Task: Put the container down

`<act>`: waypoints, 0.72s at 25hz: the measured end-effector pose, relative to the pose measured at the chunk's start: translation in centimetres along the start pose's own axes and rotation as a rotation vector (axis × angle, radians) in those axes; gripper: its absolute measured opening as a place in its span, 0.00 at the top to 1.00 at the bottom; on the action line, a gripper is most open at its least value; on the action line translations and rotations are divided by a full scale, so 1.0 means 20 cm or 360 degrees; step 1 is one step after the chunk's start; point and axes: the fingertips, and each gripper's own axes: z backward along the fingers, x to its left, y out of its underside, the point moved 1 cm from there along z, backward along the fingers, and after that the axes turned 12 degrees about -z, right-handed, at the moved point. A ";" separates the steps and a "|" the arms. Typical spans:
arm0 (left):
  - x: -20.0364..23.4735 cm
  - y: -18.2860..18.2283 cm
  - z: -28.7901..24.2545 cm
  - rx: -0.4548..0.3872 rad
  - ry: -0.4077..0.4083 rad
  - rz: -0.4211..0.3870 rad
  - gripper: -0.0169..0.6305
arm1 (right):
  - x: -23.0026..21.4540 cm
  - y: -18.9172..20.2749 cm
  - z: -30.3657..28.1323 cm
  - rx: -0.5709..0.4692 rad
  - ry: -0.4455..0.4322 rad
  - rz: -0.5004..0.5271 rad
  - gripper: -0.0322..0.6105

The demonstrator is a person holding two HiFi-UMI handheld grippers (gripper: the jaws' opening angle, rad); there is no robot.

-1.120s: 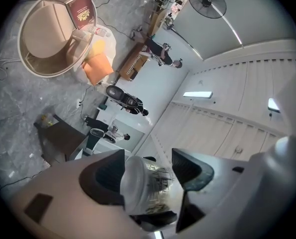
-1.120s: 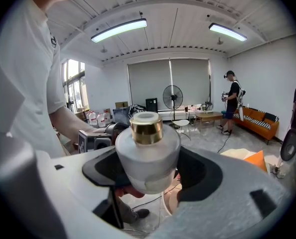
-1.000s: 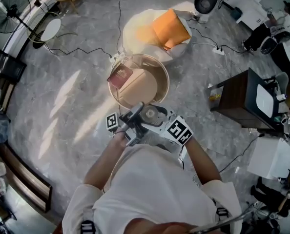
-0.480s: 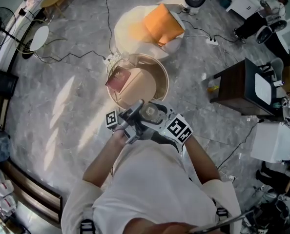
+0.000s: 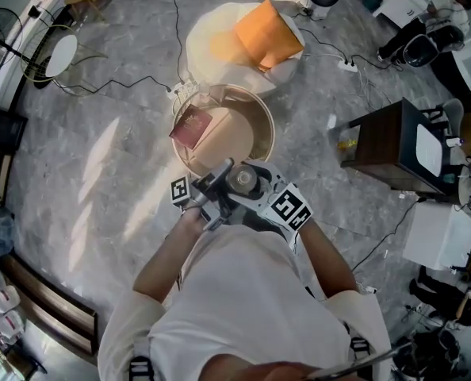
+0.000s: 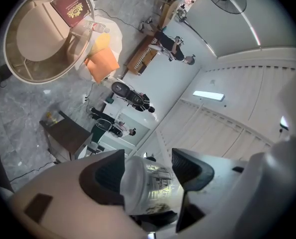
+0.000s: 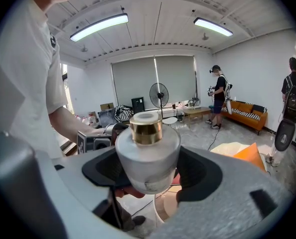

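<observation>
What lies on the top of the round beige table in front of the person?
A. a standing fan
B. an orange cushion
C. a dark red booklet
C: the dark red booklet lies near the left edge of the round beige table, while the orange cushion rests on a white beanbag on the floor beyond it.

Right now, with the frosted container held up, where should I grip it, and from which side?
Grip the container on its wide round body, below the gold collar, coming in level from the side. The body gives the jaws a broad seat; the collar is narrow. The right hand-held gripper clamps it that way, container upright.
</observation>
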 end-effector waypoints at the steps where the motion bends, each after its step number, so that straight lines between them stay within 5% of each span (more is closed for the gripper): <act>1: 0.01 -0.02 -0.01 -0.0011 0.0001 -0.0008 0.54 | -0.03 0.00 0.00 0.0004 -0.0009 0.0006 0.43; 18: 0.43 -0.36 -0.40 -0.0282 -0.0019 -0.0048 0.55 | -0.70 0.11 -0.07 0.0154 -0.0282 0.0032 0.43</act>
